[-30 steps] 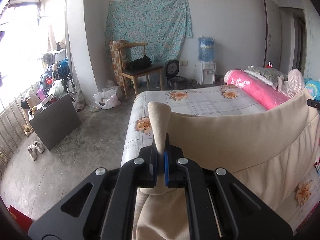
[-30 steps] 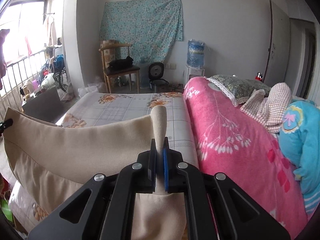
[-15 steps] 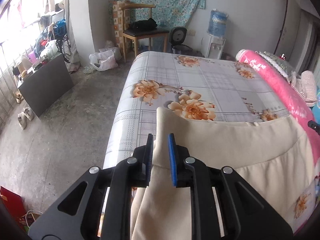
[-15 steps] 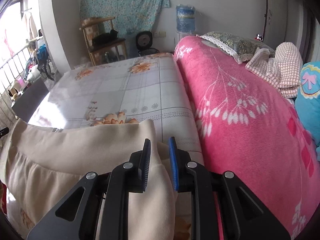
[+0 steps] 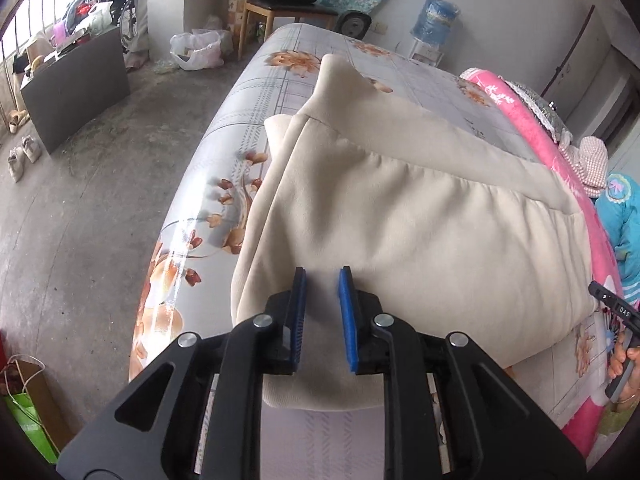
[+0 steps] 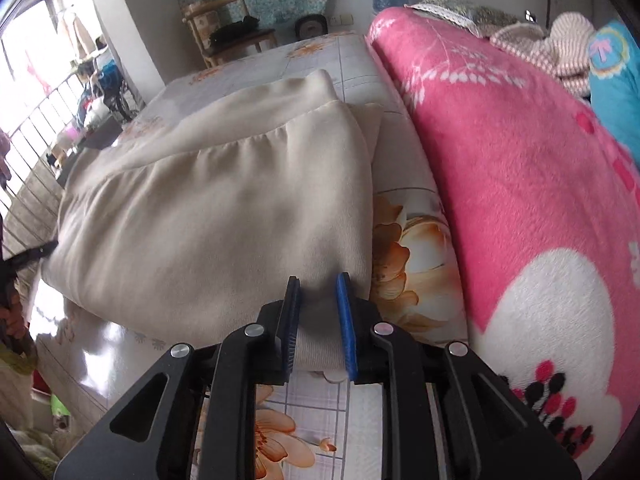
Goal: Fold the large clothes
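A cream garment (image 5: pixel 420 216) lies folded across the floral bed sheet (image 5: pixel 224 152). The left gripper (image 5: pixel 323 276) is opening, its blue pads apart above the near edge of the cloth without pressing it. The right gripper (image 6: pixel 318 280) also stands parted over its own corner of the garment. Only the left view shows the concrete floor (image 5: pixel 92 184) beside the bed; only the right view shows the pink blanket (image 6: pixel 520 184) just beside the garment.
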Demonstrator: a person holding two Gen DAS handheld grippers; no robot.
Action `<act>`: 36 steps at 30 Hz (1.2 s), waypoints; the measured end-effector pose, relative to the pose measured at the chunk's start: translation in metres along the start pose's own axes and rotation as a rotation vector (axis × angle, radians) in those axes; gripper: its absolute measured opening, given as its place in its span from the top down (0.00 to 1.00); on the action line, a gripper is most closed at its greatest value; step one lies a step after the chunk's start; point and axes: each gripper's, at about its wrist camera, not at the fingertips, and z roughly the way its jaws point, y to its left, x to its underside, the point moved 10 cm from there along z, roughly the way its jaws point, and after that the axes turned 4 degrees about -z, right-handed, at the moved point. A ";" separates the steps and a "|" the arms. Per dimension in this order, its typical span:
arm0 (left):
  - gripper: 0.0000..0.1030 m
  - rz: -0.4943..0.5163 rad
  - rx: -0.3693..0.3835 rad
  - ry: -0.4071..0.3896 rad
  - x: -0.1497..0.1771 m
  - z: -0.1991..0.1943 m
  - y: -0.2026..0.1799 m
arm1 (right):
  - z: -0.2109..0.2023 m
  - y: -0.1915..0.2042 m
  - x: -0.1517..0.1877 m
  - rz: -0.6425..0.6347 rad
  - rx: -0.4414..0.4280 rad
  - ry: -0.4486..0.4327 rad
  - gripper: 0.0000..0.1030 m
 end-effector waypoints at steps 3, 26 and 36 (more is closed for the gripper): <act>0.84 -0.034 0.011 -0.011 -0.005 -0.011 0.006 | -0.012 -0.003 -0.006 0.027 0.020 -0.008 0.83; 0.89 -0.183 0.060 -0.073 -0.123 0.023 0.006 | 0.024 -0.027 -0.142 0.102 0.227 -0.058 0.84; 0.74 0.052 0.235 0.053 0.017 -0.028 -0.056 | -0.027 0.056 -0.006 -0.141 0.063 0.004 0.49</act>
